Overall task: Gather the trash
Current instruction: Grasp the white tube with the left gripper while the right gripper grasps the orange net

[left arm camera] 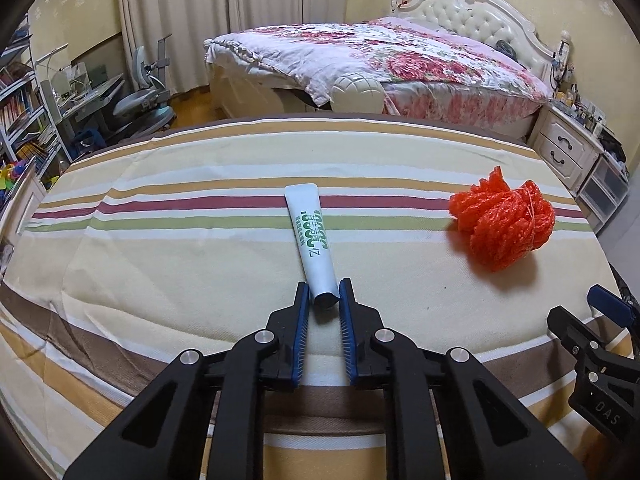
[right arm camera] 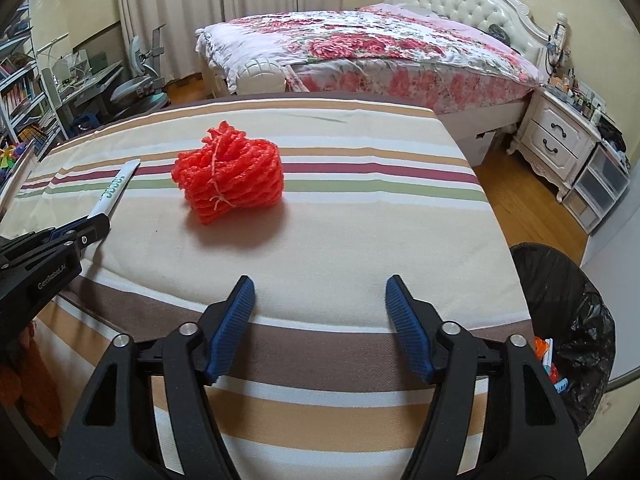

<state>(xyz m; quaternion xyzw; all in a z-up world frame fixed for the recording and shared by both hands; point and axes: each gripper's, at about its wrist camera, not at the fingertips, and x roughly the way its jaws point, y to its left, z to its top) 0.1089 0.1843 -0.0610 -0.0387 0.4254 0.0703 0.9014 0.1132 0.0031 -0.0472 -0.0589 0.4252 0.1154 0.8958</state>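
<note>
Left hand-held gripper (left arm camera: 325, 289) is pinched on the dark capped end of a white tube (left arm camera: 313, 236) with green lettering; both blue pads press its sides, and the tube lies flat on the striped cloth of the table (left arm camera: 160, 248), its crimped end pointing away from me across the maroon and green stripes. Right hand-held gripper (right arm camera: 320, 292) has its jaws spread with only bare cloth between them, pads clear of everything. Ahead of it and a little to the left sits a bundle of orange foam netting (right arm camera: 230, 176), tied round with thin string, resting on the table and well apart from my pads. Seen from the left wrist camera, that bundle lies to the right of the tube, not touching it. A bin lined with a black bag (right arm camera: 576, 320) stands on the floor just off the table's right edge, beside my right gripper, with a few coloured scraps showing inside. Beyond the table: a bed (right arm camera: 360, 52) with a floral quilt, a white nightstand (right arm camera: 556, 140), curtains.
</note>
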